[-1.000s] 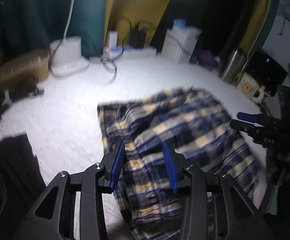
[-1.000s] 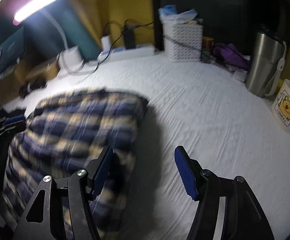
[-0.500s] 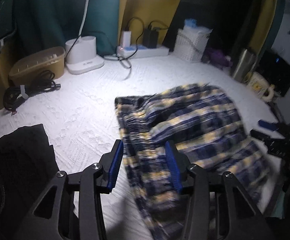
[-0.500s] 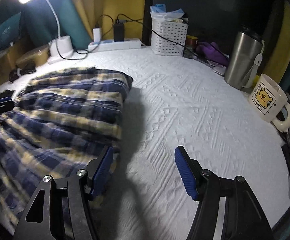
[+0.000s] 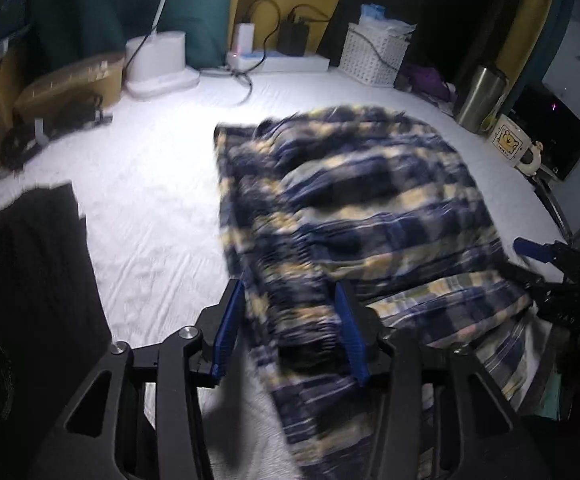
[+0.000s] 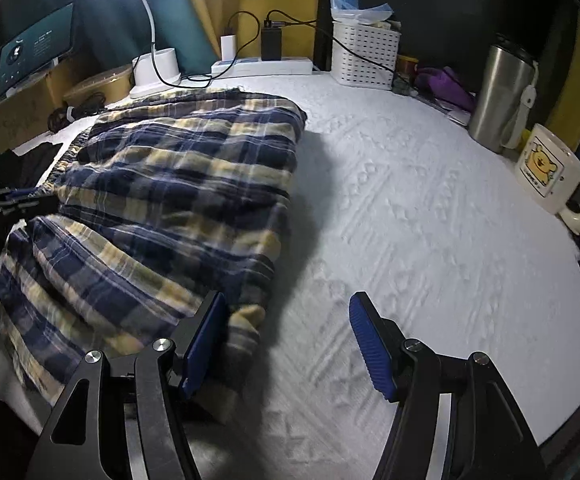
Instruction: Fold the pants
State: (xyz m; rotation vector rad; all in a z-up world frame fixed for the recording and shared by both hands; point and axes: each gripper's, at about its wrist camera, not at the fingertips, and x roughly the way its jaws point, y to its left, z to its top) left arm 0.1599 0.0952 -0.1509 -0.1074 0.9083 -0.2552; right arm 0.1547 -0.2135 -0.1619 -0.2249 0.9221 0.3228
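Both claws have slid sideways since a second ago, and the pants now sit more to the left in the right view. Up close in the left view, the left claw [image 5: 290,328] is opening, with the near edge of the pants [image 5: 353,216] between its blue pads; the picture is too blurry to tell if the pads touch the cloth. In the right view, the right claw [image 6: 286,340] is spread wide and grips nothing. Its left pad sits by the near corner of the pants [image 6: 178,200], and its right pad is over the bare white cover [image 6: 429,220].

The pants are blue and yellow checked. They lie folded over on the white cover, a bit bunched. A black cloth [image 5: 26,280] lies well apart from them on the left.

Farther back stand a mug [image 6: 549,168] with a bear on it and a steel cup [image 6: 501,92]. At the far edge are a white basket [image 6: 365,56], a power strip [image 6: 262,66] and a lamp [image 6: 154,68].
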